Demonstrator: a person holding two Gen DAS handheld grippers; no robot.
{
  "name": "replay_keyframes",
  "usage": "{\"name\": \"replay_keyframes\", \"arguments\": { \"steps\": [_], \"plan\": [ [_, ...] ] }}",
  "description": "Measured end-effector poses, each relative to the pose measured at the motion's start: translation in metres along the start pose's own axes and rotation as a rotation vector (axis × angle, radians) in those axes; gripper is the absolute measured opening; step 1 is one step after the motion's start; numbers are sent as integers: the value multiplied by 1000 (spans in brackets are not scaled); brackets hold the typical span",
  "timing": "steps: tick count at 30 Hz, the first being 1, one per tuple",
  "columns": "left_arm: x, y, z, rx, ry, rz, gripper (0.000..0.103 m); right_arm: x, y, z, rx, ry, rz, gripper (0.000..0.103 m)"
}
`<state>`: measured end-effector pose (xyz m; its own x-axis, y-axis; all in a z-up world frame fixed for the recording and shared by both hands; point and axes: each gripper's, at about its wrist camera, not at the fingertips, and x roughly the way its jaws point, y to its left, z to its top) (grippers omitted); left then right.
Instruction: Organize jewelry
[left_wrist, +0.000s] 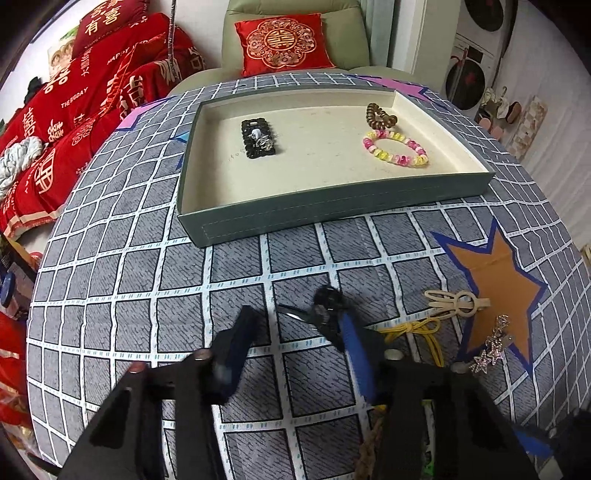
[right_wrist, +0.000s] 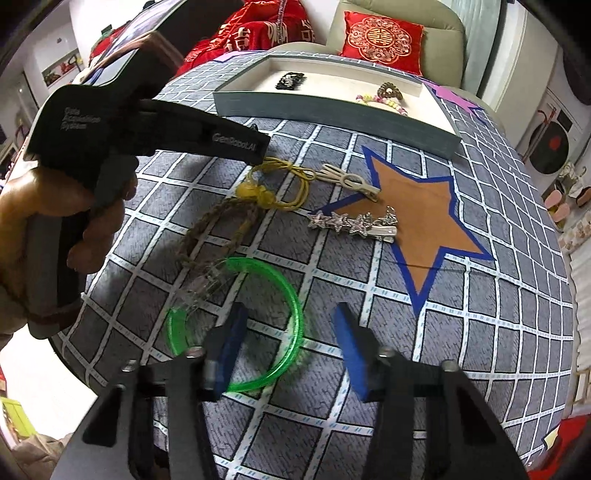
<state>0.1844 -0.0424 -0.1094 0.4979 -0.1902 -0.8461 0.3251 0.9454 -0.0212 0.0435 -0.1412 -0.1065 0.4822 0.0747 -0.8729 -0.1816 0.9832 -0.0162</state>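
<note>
Left gripper (left_wrist: 295, 325) fingers apart, black clip (left_wrist: 327, 310) against one; right gripper (right_wrist: 291, 339) fingers spread, empty

Both claws are spread apart over the table, left claw (left_wrist: 295, 325) apparently blurred, right claw (right_wrist: 290, 325) level.

At the top of my left view I see a red cushion (left_wrist: 283, 43) on a pale armchair (left_wrist: 295, 22). Red bedding (left_wrist: 74, 110) fills the upper left.
</note>
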Motion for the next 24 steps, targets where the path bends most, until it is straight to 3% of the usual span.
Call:
{"name": "replay_keyframes", "arguments": {
  "steps": [1, 5, 24],
  "plan": [
    [-1, -1, 0, 4, -1, -1, 44, -1, 1, -1, 0, 0, 1, 40],
    [-3, -2, -1, 12, -8, 8, 27, -3, 2, -2, 4, -4, -1, 8],
    [-35, 16, -12, -37, -74, 0, 27, -16, -34, -8, 148, -12, 63, 8]
  ]
}}
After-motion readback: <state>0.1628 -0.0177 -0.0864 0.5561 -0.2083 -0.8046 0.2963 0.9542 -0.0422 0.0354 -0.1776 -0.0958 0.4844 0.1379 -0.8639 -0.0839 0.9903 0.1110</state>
